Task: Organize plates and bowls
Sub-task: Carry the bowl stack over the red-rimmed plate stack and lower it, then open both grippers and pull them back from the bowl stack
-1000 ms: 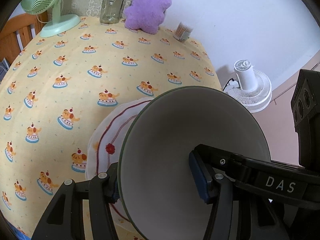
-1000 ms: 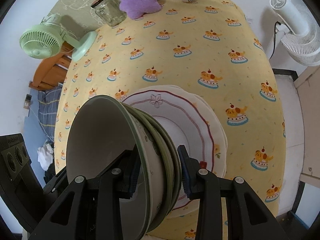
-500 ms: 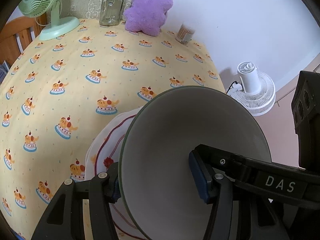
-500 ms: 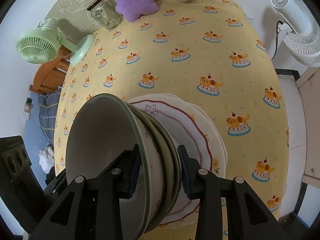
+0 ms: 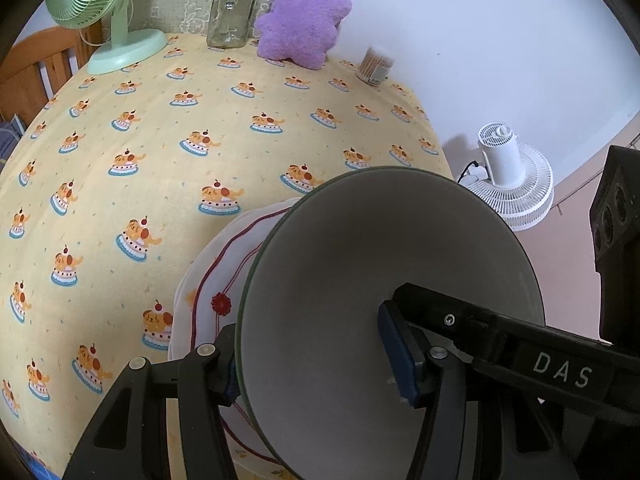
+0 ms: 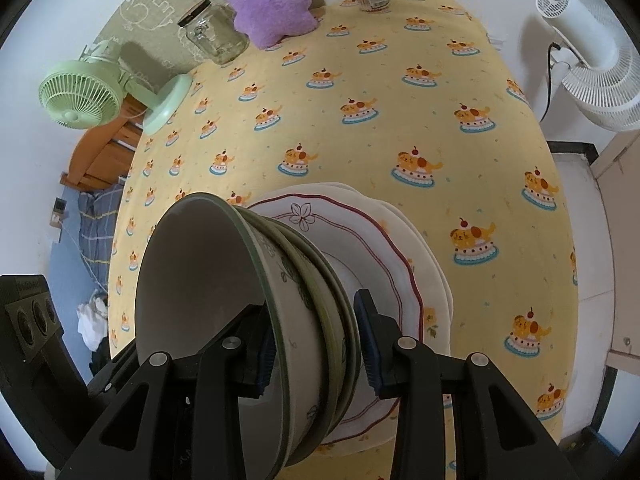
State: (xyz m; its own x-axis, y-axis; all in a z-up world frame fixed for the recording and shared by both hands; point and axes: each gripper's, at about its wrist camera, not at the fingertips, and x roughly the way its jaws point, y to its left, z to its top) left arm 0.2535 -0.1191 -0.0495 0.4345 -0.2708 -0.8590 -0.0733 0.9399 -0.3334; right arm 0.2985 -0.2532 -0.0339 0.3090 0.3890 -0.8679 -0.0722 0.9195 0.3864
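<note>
A nested stack of green-rimmed bowls (image 5: 360, 260) hangs tilted just above a pile of white plates with a red line (image 5: 212, 280) on the yellow tablecloth. My left gripper (image 5: 312, 360) is shut on one side of the stack's rim, one pad inside the top bowl and one outside. In the right wrist view the same bowls (image 6: 200, 280) show leaf patterns on their sides. My right gripper (image 6: 316, 350) is shut on the opposite rim, over the plates (image 6: 380, 248). The bowls hide most of the plates.
At the table's far edge stand a green desk fan (image 5: 112, 12), a glass jar (image 5: 232, 16), a purple plush toy (image 5: 304, 16) and a small stick container (image 5: 374, 66). A white floor fan (image 5: 508, 176) stands beyond the table's right edge. A wooden chair (image 6: 104, 160) is on the left.
</note>
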